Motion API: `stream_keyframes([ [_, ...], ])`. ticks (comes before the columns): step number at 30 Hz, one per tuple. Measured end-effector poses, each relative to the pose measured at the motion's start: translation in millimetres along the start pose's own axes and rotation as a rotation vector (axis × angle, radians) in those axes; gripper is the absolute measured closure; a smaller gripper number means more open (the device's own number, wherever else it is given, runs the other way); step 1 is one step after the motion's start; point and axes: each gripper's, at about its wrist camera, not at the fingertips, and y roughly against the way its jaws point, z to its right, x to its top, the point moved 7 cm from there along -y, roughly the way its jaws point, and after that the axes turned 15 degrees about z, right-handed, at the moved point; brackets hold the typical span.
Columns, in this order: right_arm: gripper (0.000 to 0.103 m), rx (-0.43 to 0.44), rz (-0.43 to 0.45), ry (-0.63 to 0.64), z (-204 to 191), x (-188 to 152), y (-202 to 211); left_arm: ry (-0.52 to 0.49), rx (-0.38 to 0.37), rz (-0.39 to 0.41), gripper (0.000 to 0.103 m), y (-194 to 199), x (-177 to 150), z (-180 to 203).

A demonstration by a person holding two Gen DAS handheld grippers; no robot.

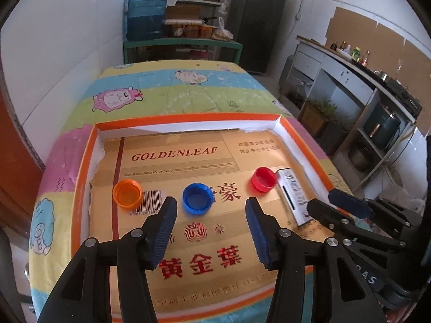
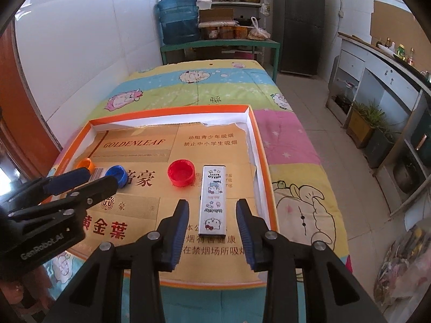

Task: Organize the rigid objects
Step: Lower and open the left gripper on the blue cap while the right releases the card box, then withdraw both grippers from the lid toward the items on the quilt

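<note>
A shallow orange-rimmed box (image 1: 188, 120) lined with gold cardboard holds three upturned bottle caps in a row: orange (image 1: 127, 193), blue (image 1: 196, 197) and red (image 1: 264, 179). A white cartoon-printed flat case (image 1: 293, 196) lies to the right of the red cap. My left gripper (image 1: 210, 204) is open just above and behind the blue cap, holding nothing. In the right wrist view, the case (image 2: 212, 188) lies lengthwise between the fingers of my open right gripper (image 2: 213, 205), with a gap on each side. The red cap (image 2: 181, 173) sits just left of it.
The box (image 2: 172, 113) rests on a table covered with a pastel cartoon blanket (image 2: 285, 140). The two grippers hang side by side, close together. A wall runs along the left. To the right, the floor drops off toward cabinets and potted plants (image 2: 369, 123).
</note>
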Motion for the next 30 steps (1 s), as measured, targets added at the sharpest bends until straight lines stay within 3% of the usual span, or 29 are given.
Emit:
stream_keyframes([
  [13, 0.067, 0.017, 0.029, 0.004, -8, 3, 36, 0.012, 0.031, 0.066, 0.049, 68, 5, -10],
  [30, 0.067, 0.047, 0.05, 0.022, -32, -15, 96, 0.04, 0.051, 0.087, 0.049, 139, -16, -29],
])
